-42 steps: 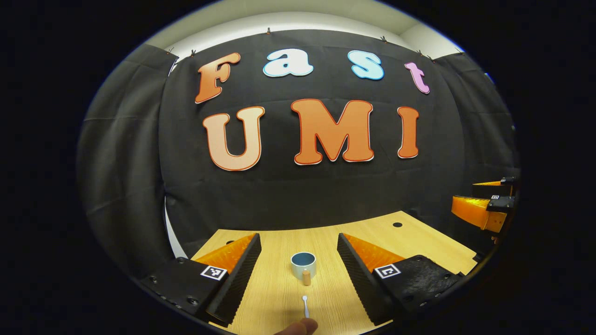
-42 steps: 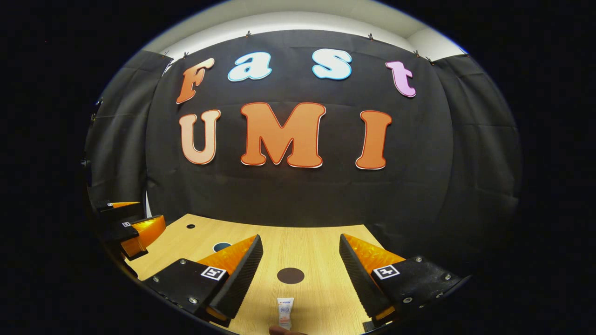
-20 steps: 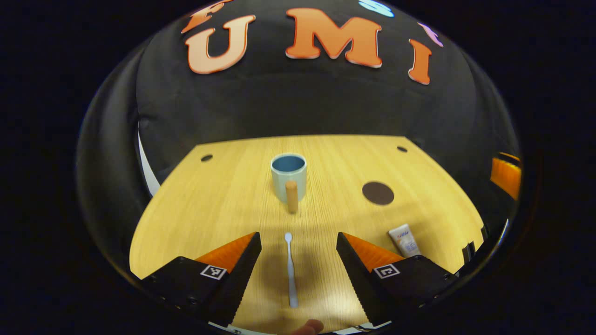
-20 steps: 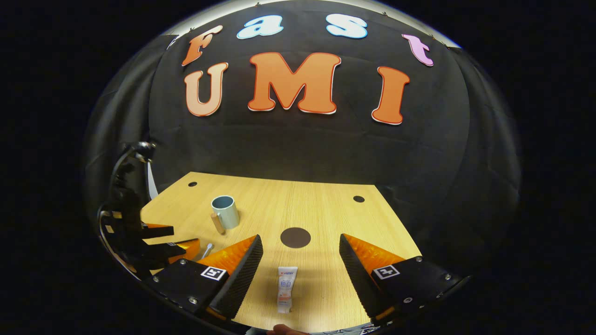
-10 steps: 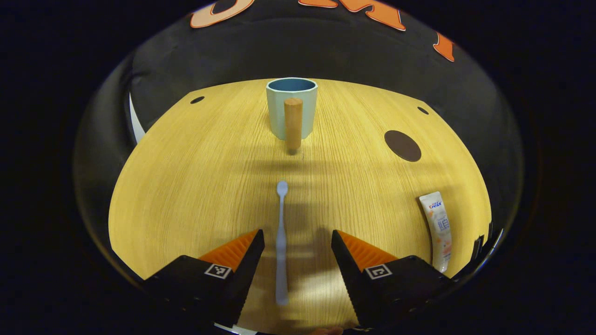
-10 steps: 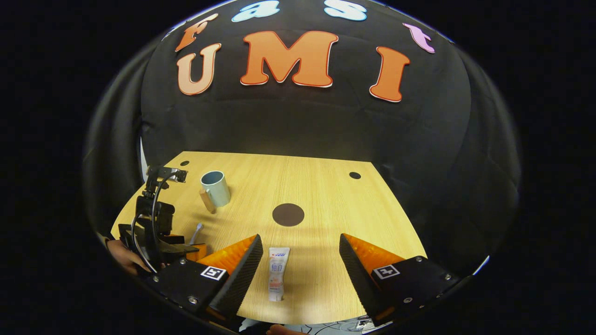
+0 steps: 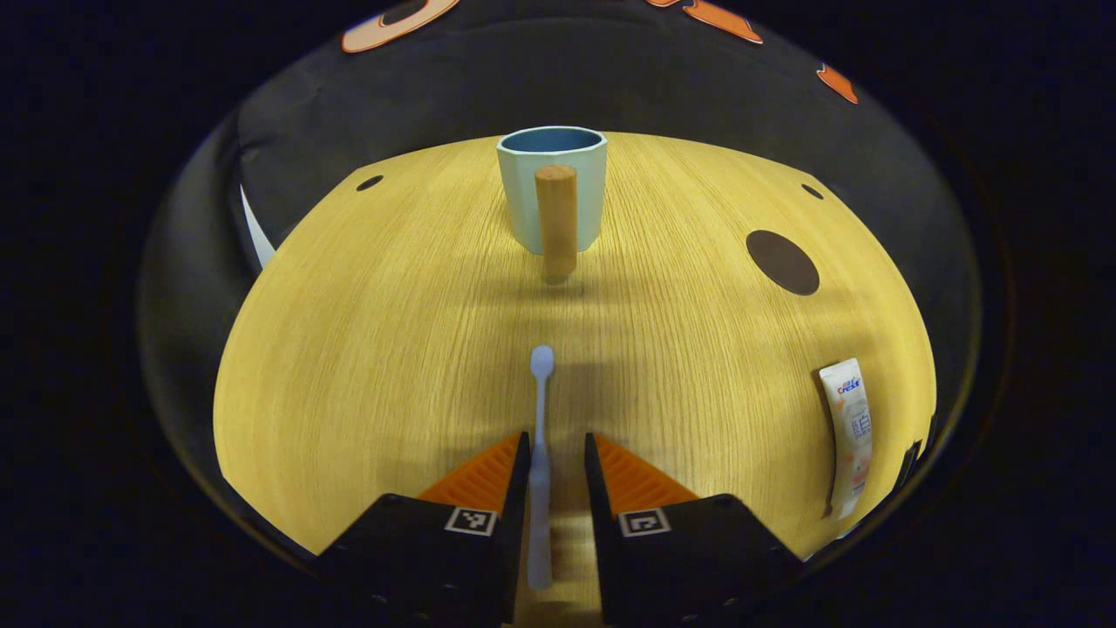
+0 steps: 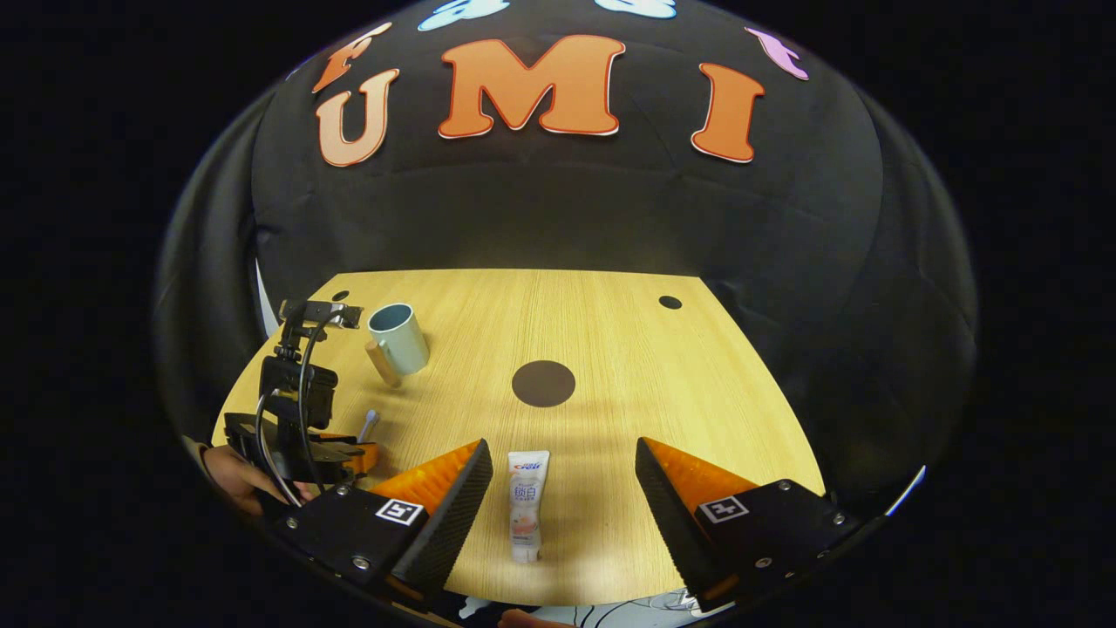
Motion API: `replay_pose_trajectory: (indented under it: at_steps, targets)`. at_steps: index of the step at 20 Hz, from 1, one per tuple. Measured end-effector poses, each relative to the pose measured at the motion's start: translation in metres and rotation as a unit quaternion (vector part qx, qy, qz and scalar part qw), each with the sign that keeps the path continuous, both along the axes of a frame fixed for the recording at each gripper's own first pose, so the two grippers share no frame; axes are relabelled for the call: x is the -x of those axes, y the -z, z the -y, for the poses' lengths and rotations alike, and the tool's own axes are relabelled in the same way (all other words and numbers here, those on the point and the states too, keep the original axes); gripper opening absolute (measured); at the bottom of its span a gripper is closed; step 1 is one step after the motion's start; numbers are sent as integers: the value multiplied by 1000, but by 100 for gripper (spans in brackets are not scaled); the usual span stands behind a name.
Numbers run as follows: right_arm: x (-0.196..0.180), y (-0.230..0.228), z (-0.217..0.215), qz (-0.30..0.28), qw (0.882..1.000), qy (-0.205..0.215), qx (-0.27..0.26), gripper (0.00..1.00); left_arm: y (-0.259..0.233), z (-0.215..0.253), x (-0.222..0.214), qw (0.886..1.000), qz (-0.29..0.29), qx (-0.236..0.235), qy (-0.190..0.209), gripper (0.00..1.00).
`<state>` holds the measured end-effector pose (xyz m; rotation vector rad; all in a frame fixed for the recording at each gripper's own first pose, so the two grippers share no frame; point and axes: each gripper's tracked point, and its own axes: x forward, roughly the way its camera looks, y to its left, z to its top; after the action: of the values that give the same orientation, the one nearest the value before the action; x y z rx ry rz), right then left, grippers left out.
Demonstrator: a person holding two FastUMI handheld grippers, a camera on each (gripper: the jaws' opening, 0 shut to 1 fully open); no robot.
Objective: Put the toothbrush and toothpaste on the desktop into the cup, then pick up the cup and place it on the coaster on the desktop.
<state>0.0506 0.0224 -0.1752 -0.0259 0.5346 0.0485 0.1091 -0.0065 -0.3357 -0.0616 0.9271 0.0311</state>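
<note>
In the left gripper view a white toothbrush (image 7: 540, 436) lies on the wooden desk, head pointing to the pale blue cup (image 7: 551, 187) with a wooden handle. My left gripper (image 7: 555, 440) straddles the toothbrush handle, its jaws narrowed but open, with a gap showing on the right side. In the right gripper view the toothpaste tube (image 8: 527, 501) lies between the wide-open fingers of my right gripper (image 8: 562, 449). The dark round coaster (image 8: 543, 384) sits just beyond the tube. The cup (image 8: 398, 336) stands at the far left, behind the other gripper (image 8: 301, 436).
The desk (image 7: 366, 349) has small dark cable holes (image 8: 670, 302) near its back corners. A hand (image 8: 228, 475) holds the other gripper at the desk's left front. The coaster (image 7: 782, 262) and the toothpaste (image 7: 850, 436) lie right of the cup in the left gripper view.
My left gripper has dropped low over the toothbrush and its fingers have closed in around the handle. My right gripper has tilted down slightly over the toothpaste and stays open.
</note>
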Motion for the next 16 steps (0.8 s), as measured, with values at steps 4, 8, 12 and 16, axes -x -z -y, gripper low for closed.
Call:
replay_pose_trajectory:
  at_steps: [4,8,12,16]
  targets:
    - [-1,7,-4,-12,1000,-3,-2,99,2,2,-1,1000,-10,13,-1,17]
    - [0,23,-9,-33,999,-17,5,99,4,2,1,999,-19,28,-5,17]
    - [0,48,-16,-66,998,-21,6,99,1,5,-3,1000,-22,15,15,17]
    - [0,73,-22,-97,995,-33,10,99,3,6,-4,999,-18,23,18,6]
